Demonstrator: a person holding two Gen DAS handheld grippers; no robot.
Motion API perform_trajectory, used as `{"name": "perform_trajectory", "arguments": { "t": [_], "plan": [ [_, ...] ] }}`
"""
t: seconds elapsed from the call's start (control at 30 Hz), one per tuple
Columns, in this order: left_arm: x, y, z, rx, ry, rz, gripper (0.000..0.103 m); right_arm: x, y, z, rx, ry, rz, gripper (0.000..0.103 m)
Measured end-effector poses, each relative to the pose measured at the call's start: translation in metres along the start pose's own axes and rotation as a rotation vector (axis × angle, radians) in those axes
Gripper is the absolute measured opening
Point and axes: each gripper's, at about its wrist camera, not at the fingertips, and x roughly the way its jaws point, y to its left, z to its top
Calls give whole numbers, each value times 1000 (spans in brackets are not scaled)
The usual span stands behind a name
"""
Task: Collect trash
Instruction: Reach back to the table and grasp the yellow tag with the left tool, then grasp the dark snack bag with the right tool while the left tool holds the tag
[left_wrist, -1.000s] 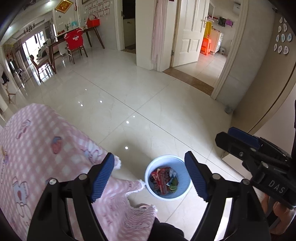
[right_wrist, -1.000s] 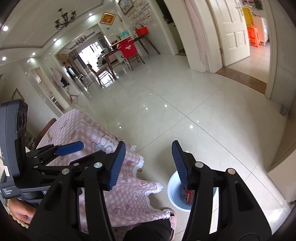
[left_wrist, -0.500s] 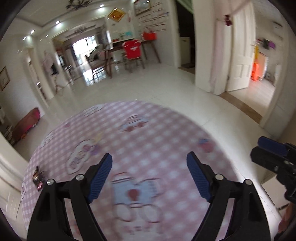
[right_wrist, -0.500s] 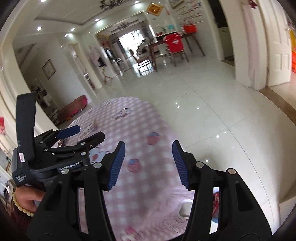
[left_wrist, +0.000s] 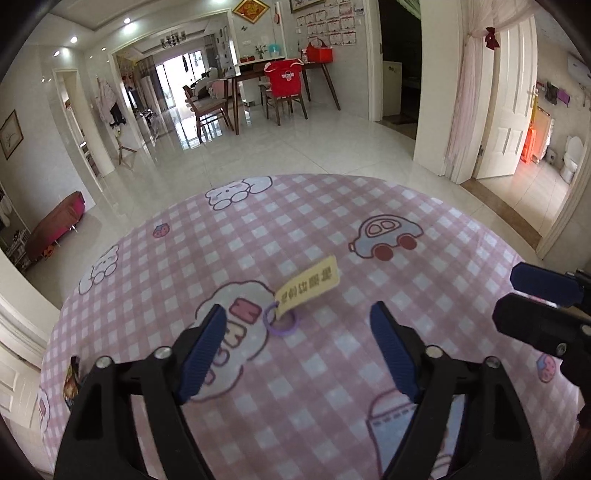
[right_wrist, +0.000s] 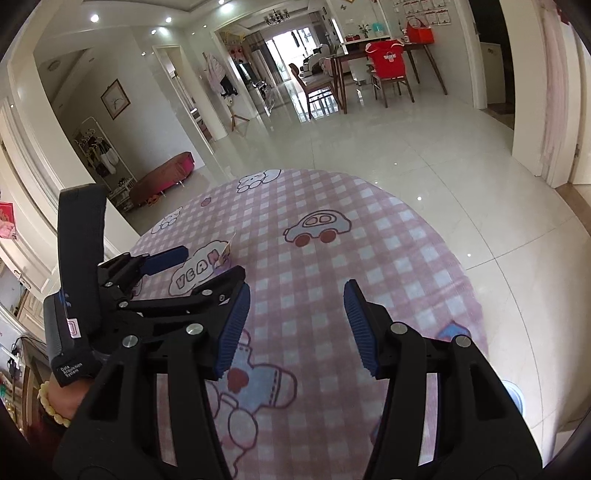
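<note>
**Desk inventory: 2 claws over the pink cloth, 1 tag in reach**

Item 1, left claw (left_wrist: 297, 347). I hold it tilted down over the desk (left_wrist: 424, 229), which wears a pink checked cloth printed with bears, a car and clouds. Its blue pads stand spread; the jaws have just been closing a little, and nothing sits between them, only cloth.

Item 2, yellow tag (left_wrist: 309, 286). A flat pale-yellow label with dark printed characters, lying on the cloth just ahead of my left claw, a touch left of its centre line. Its near end meets a small purple ring (left_wrist: 280, 322), which lies on the cloud print. In the right wrist view the tag (right_wrist: 228, 251) shows only as a sliver beyond the left claw's (right_wrist: 207, 273) fingers.

Item 3, small dark wrapper (left_wrist: 71, 382). It lies at the far left edge of the cloth, near the rim. I cannot read what it is.

Item 4, right claw (right_wrist: 297, 328). It hangs over the near right part of the desk, pads apart at a moderate gap, gripping nothing. In the left wrist view its blue tip (left_wrist: 543, 286) pokes in from the right edge.

Item 5, hand (right_wrist: 62, 400). It carries the left claw's handle, with a pale bead bracelet (right_wrist: 51, 406) at the wrist.

Item 6, blue bin (right_wrist: 515, 397). Only a piece of rim shows on the floor, past the desk's right edge.
</note>
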Motion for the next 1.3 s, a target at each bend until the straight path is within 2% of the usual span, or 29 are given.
{"name": "perform_trajectory", "arguments": {
  "t": [0.07,0.1,0.13,0.2,0.27,0.4,0.53,0.73,0.87,0.93,1.07,1.2,1.3],
  "plan": [
    [8,0,3,9,9,-19,64,8,2,4,-3,6,-10,53],
    [13,0,5,14,13,-28,57,10,3,5,-1,6,-14,53],
    [17,1,5,18,19,-35,39,12,3,6,2,7,-17,53],
    [21,6,5,8,19,-21,17,16,6,10,5,6,-19,53],
    [14,17,3,-23,11,-61,7,18,15,12,-3,5,-22,53],
    [-7,44,-5,-55,-14,-79,6,19,38,13,-37,6,-9,53],
    [-42,89,-25,-134,-60,-91,6,31,80,10,-84,25,37,53],
    [-95,155,-55,-224,-134,-26,6,56,154,0,-180,61,108,55],
    [-114,191,-73,-279,-146,19,6,70,185,-6,-214,84,129,56],
    [-116,207,-82,-307,-138,26,6,79,199,-10,-229,109,144,57],
    [-112,229,-99,-345,-110,57,6,100,223,-18,-258,159,167,67],
    [-103,237,-111,-360,-80,66,6,127,241,-22,-289,195,158,68],
    [-95,236,-115,-362,-58,64,5,144,256,-29,-364,227,152,67]
  ]
}}
